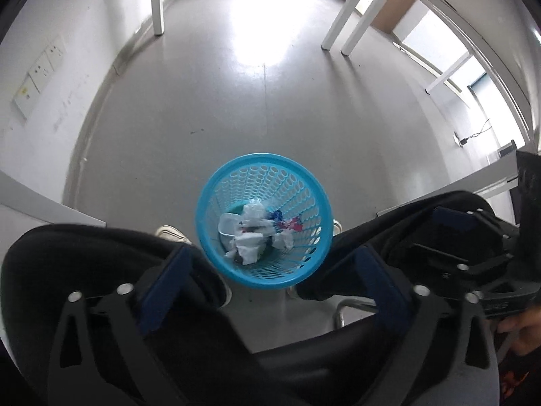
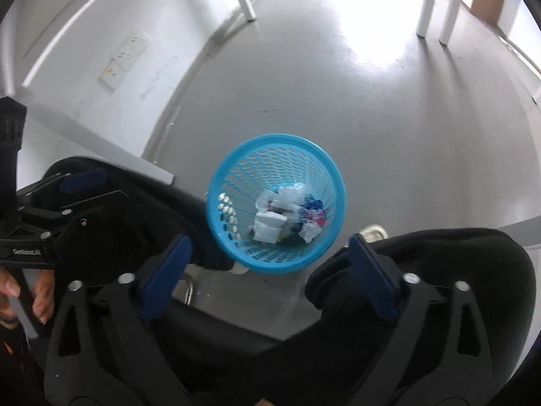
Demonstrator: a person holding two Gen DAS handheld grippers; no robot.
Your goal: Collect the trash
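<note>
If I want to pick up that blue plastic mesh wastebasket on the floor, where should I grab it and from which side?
Probably the rolled top rim of the blue plastic mesh wastebasket, taken from straight above with one finger inside and one outside. It stands upright with its mouth open, the rim is solid while the wall is perforated, and the crumpled white paper and wrappers lie low at the bottom, clear of the rim.

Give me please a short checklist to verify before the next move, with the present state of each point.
1. Left gripper jaws empty and wide: ok.
2. Right gripper jaws empty and wide: ok.
3. Blue basket upright on the floor: ok.
4. Trash lies inside the basket, below its rim: ok.
5. Visible floor around the basket free of trash: ok.
6. More trash outside these views: cannot tell.
</note>
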